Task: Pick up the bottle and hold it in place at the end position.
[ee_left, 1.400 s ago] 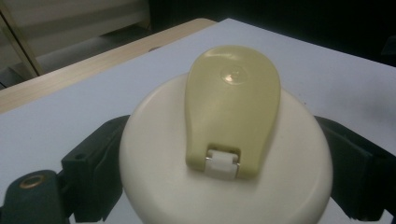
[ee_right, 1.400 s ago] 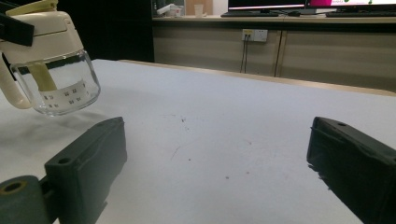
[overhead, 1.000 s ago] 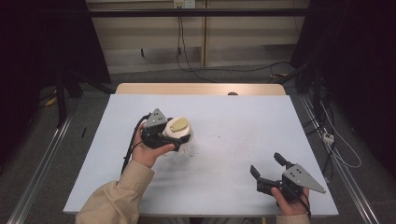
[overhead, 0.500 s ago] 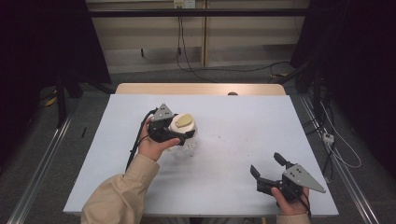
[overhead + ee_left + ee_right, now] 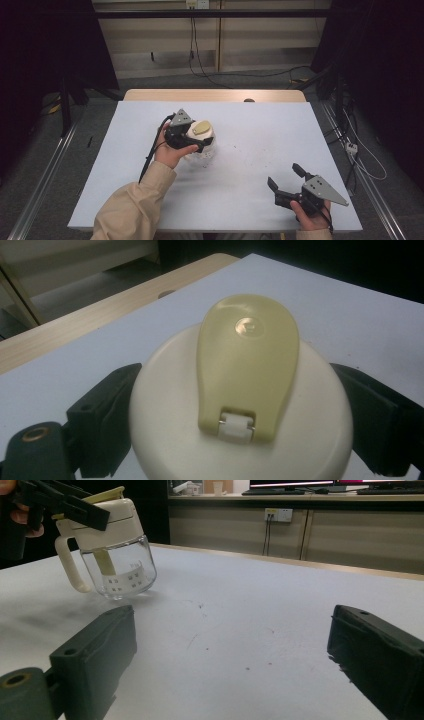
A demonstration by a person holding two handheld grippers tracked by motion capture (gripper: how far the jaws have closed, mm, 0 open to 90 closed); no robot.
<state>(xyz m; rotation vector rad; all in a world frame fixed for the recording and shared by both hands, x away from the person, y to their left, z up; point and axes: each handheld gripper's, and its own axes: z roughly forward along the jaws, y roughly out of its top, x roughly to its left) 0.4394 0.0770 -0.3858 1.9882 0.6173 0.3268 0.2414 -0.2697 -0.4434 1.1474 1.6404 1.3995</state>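
My left gripper (image 5: pixel 192 138) jaws clamp the cream lid of a tilted glass jug (image 5: pixel 117 550), centre-left of worktop (image 5: pixel 260 130); yellow-green flap, cream handle. Right gripper (image 5: pixel 287 181) jaws wide, lower right.

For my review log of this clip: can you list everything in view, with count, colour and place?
Jar: one, clear glass with a cream lid and handle, left of the table's middle, tilted.
Flip cap: one, yellow-green, on top of the jar's lid.
Table: one, pale blue-white top with a wooden far edge.
Cables: several, dark, on the floor beyond the table.
Left gripper: one, black, jaws closed on the sides of the jar's lid.
Right gripper: one, black, jaws apart and holding nothing, near the table's near right corner.
Sleeve: one, tan, on the left arm.
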